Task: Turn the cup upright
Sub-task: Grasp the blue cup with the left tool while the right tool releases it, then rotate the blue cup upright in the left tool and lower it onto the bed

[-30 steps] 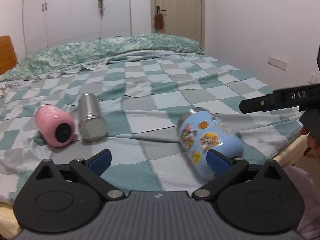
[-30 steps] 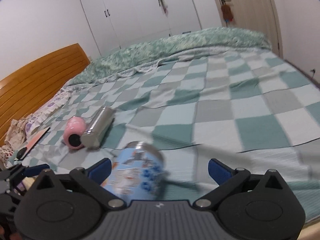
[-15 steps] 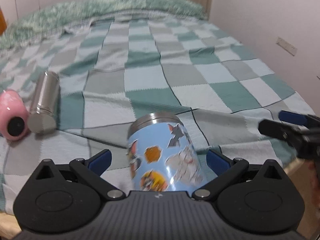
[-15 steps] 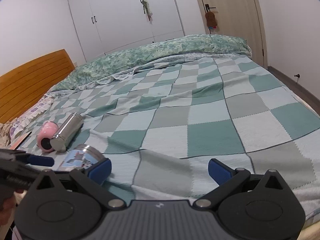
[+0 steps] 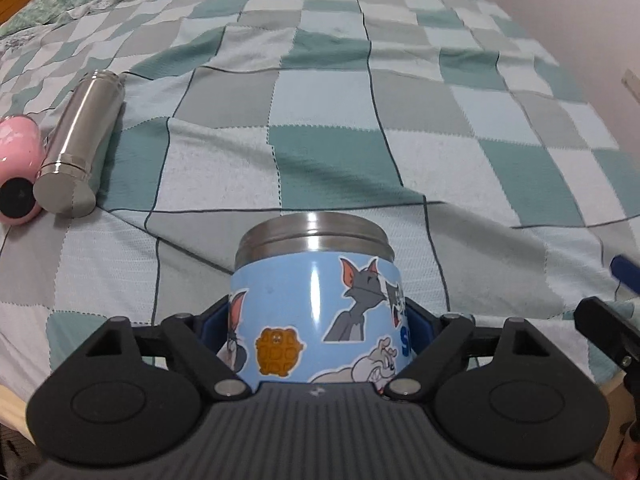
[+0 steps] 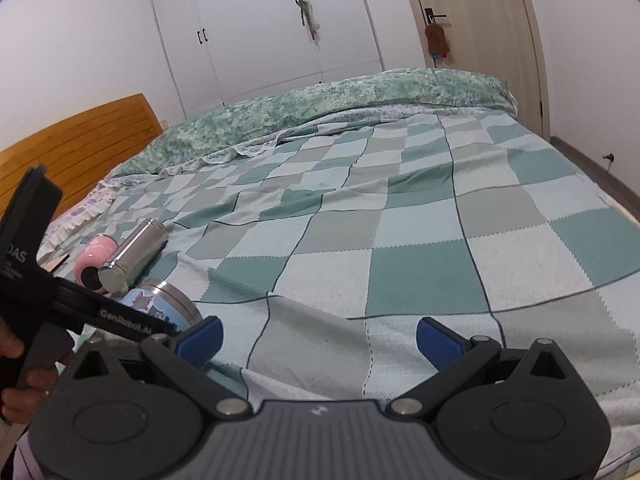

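- The left gripper (image 5: pixel 316 332) is squeezed onto the blue cup (image 5: pixel 316 312), with one blue pad on each side of it.
- The blue cup has cartoon cat and dog stickers on it and a shiny metal rim at its far end.
- The cup sits at the near edge of the bed (image 5: pixel 340 120), close in front of the left camera. Its rim points away toward the far side of the bed.
- I cannot tell if the cup's bottom is touching the blanket, because the gripper hides it.
- In the right camera the same cup (image 6: pixel 160 304) shows at the near left, partly behind the black bar of the left gripper (image 6: pixel 120 320).
- A hand (image 6: pixel 16 368) holds that left gripper at the far left edge of the right camera's view.
- The right gripper (image 6: pixel 318 338) is spread wide, and nothing is between its blue pads. Only the checked blanket (image 6: pixel 400 240) shows past them.
- A bit of the right gripper (image 5: pixel 608 332) peeks in at the right edge of the left camera's view, well apart from the cup.
- A silver bottle (image 5: pixel 78 140) lies on its side on the left of the bed, farther away than the cup.
- A pink cup (image 5: pixel 18 176) lies on its side too, touching the left side of the silver bottle.
- A green flowery quilt (image 6: pixel 340 108) is bunched along the far side of the bed.
- White closet doors (image 6: pixel 260 28) and a tan door (image 6: pixel 480 20) stand at the far wall.
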